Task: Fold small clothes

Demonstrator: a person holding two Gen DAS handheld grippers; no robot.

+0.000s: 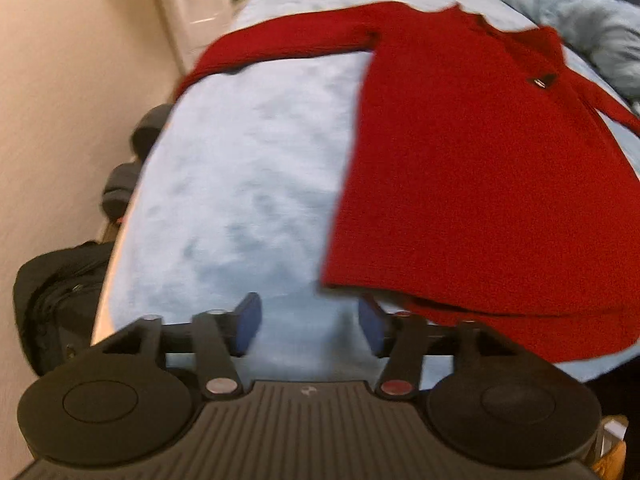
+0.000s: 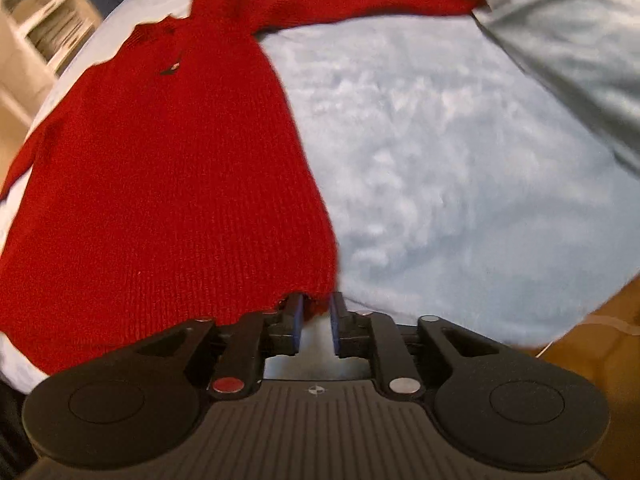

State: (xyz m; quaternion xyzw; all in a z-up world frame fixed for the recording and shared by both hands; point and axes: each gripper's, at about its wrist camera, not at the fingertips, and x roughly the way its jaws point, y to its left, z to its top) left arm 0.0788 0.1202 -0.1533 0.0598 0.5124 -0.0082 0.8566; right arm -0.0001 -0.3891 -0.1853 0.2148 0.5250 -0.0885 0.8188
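A small red knit sweater (image 1: 472, 168) lies spread flat on a light blue blanket (image 1: 248, 184), sleeves stretched out to both sides. My left gripper (image 1: 310, 320) is open and empty, just off the sweater's near left hem corner. In the right wrist view the sweater (image 2: 160, 184) fills the left half. My right gripper (image 2: 316, 318) stands at its near right hem corner. Its jaws are partly open, with a scrap of red hem in the gap and no visible grip on it.
A crumpled grey-blue fleece (image 1: 592, 36) lies beyond the sweater's collar and also shows in the right wrist view (image 2: 568, 48). Dark slippers (image 1: 132, 160) and a black bag (image 1: 56, 296) sit on the floor left of the bed. A white shelf (image 2: 44, 24) stands at far left.
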